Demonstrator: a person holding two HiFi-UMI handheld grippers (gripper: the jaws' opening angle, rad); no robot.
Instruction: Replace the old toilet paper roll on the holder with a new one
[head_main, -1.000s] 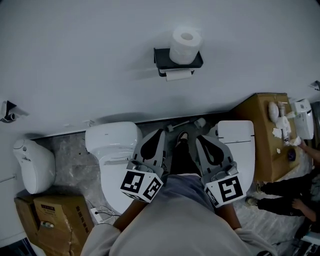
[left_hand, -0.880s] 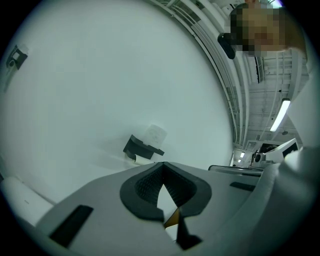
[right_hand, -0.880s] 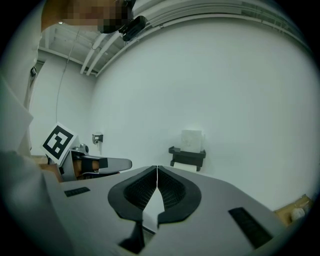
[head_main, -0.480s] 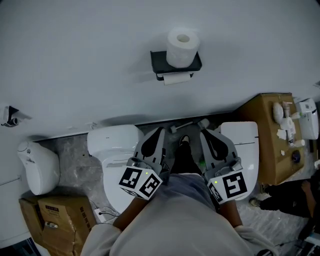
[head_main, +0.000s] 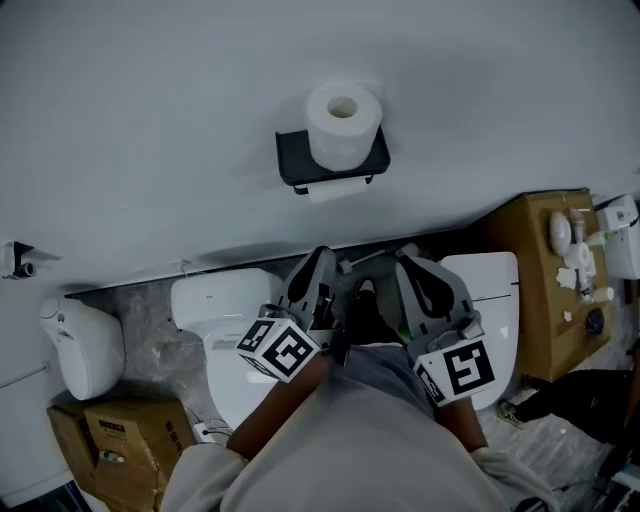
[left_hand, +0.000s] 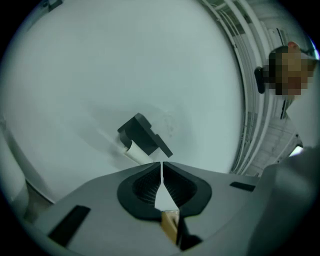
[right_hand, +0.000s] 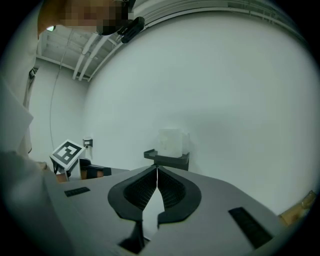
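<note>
Two grippers are held level side by side in front of the person, both aimed at the pale wall (head_main: 150, 110). The left gripper (head_main: 318, 256) has its jaws clenched together with nothing between them, and the right gripper (head_main: 408, 264) is likewise pressed closed and empty. Each carries a marker cube, the left cube (head_main: 281, 349) and the right cube (head_main: 456, 371), printed with black-and-white square patterns rather than letters. On the wall well ahead of the jaws hangs the black holder (head_main: 296, 166). A full toilet paper roll (head_main: 343, 126) stands upright on its top shelf, core hole facing up. The old roll (head_main: 336, 187) sits under the shelf, showing only as a white strip of paper. In the right gripper view the holder and the full roll appear just above the closed jaw tips. Below the wall, a white toilet (head_main: 215, 305) sits on the left of the grippers and a second toilet (head_main: 492, 285) on the right. A cardboard box (head_main: 105, 445) at lower left bears a label too small to read. A tall brown carton (head_main: 540, 290) at right holds small white items.
</note>
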